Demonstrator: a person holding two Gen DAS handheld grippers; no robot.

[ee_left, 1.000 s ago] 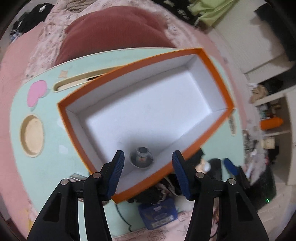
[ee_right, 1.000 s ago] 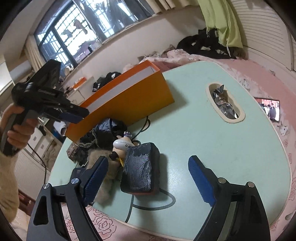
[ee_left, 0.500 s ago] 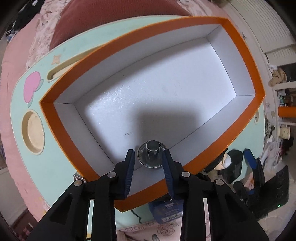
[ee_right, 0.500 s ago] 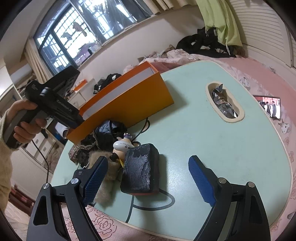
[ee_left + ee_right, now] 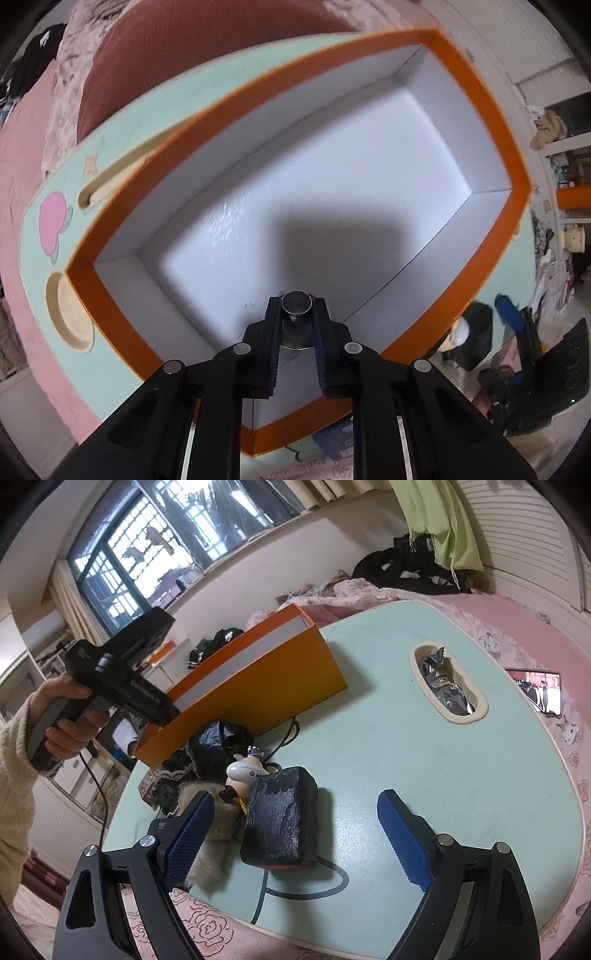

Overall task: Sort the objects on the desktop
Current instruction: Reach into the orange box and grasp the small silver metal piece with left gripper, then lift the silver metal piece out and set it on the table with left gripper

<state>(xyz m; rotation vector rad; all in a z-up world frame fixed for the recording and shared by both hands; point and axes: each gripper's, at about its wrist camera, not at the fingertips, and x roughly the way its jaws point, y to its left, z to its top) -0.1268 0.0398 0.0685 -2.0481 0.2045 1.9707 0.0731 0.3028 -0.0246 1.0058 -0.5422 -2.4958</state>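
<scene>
Left gripper [image 5: 296, 326] clamped on metal cup [image 5: 296, 314] in box [image 5: 480, 96]; lift straight up, clear the rim; right gripper [image 5: 295, 830] wide, empty.

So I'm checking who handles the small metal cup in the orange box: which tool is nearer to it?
Left. The left tool is shut on the metal cup inside the orange box; the right tool hangs open outside it.

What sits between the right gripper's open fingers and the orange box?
In the right wrist view: the dark blue block nearest the right gripper, then a small figurine and black clutter before the orange box.
</scene>
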